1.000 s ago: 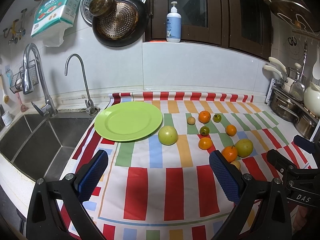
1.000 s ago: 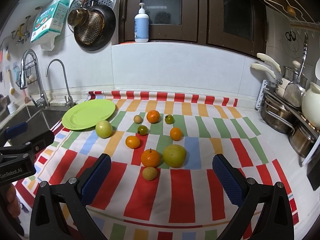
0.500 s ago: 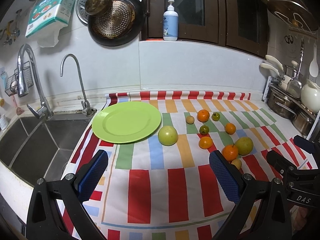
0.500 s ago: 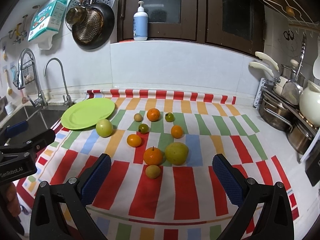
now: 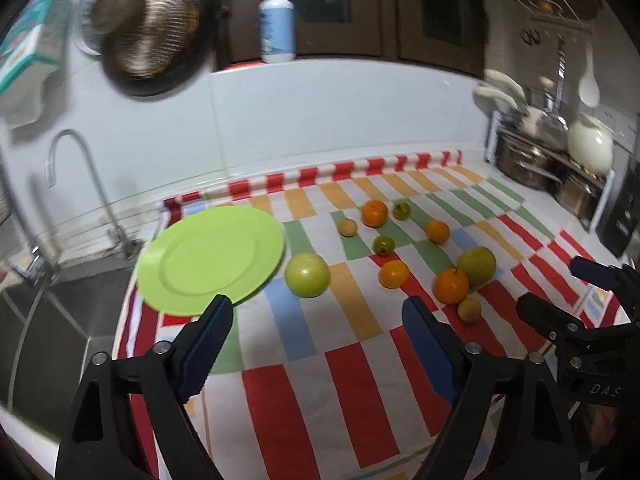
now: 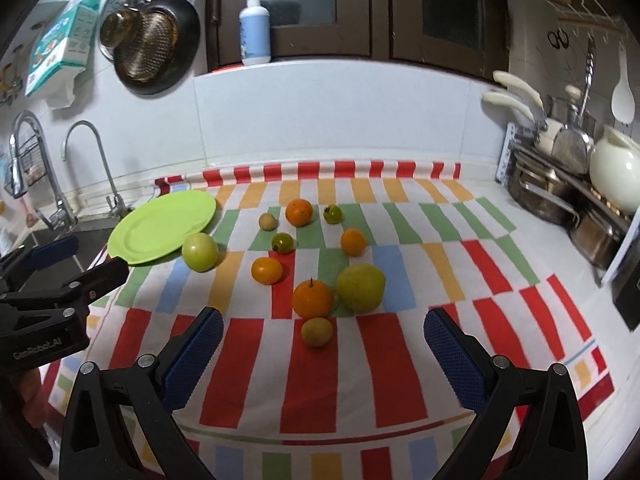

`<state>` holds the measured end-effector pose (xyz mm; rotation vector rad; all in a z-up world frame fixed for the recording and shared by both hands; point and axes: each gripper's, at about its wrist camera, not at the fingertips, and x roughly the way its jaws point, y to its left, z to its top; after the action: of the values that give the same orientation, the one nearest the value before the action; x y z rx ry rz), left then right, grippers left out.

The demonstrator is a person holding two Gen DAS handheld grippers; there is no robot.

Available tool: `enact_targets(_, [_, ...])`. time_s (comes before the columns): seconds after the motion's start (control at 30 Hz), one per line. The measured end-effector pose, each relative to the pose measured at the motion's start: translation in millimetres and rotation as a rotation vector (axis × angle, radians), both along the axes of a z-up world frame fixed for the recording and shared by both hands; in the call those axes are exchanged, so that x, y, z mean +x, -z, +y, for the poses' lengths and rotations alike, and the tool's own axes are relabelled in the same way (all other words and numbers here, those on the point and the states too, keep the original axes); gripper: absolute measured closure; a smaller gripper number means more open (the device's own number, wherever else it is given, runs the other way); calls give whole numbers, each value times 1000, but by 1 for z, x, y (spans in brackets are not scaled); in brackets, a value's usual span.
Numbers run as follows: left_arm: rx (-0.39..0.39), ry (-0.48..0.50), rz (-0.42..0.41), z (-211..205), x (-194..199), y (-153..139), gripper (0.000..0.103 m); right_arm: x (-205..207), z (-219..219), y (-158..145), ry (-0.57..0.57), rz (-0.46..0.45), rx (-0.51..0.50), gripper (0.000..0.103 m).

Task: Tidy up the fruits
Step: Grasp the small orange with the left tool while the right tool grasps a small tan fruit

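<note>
On the striped cloth of the bench, all fruits, including the green apple, lie outside the empty green plate. Left tool, jaws just narrowing, and right tool gape empty; sorting is unstarted.

My left gripper tilts downward, rolled a little so its left finger sits higher in its own view than the right. Jaws have just been narrowing; nothing between the blue pads, which stand apart over bare striped cloth. Seen from the right camera, it juts in from the near left edge. My right gripper also angles down, jaws wide, pads clear of everything. From the left camera it pokes in at the right edge, fingers parted. A bit of my hand shows under the left tool.
</note>
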<state>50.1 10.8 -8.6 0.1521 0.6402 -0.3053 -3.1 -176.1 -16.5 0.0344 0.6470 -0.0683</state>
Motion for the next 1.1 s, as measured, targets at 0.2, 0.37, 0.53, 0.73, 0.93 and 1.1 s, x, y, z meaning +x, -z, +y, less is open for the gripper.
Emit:
enact_targets(0.2, [49,151,15,-12,24,14,24,12,3,15,56,57,34,14])
enact_targets(0.37, [83,259,43,-25,45,33,29,26,4,34,92,108,58,26])
enact_targets(0.53, [108,352,71,-41,65,50,33,37,4,48,124,143,75,32])
enact_targets(0.73, [116,446,98,-61,84,65,40,48,0,61,149,167,106,40])
enact_targets(0.93, [124,500,104,-79,94,73,43,53,-2,67,151,177,129,48])
enact_targets(1.1, [129,511,125,-90,103,80,48,58,-4,70,151,180,157,54])
